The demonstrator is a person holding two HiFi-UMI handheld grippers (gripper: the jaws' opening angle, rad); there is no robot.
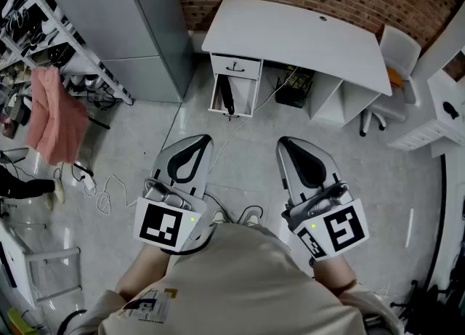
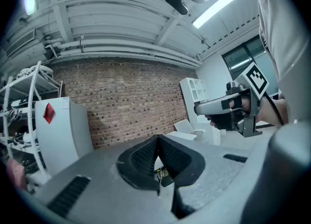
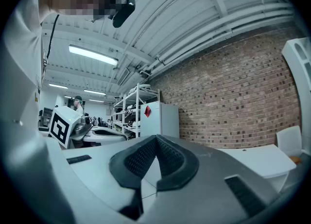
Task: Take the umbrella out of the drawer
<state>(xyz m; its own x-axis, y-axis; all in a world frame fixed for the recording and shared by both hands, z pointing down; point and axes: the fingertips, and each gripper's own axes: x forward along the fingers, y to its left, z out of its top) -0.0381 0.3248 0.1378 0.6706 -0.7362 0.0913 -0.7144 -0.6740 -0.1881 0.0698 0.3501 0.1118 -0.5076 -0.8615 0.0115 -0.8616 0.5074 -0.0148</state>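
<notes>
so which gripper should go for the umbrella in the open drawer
Left, marginally. The open drawer holding the umbrella lies ahead, slightly nearer the left gripper than the right gripper. Both are shut, empty and well short of it.

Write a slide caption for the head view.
Shut and empty, the left gripper and right gripper face a white desk whose open drawer holds a black umbrella.
</notes>
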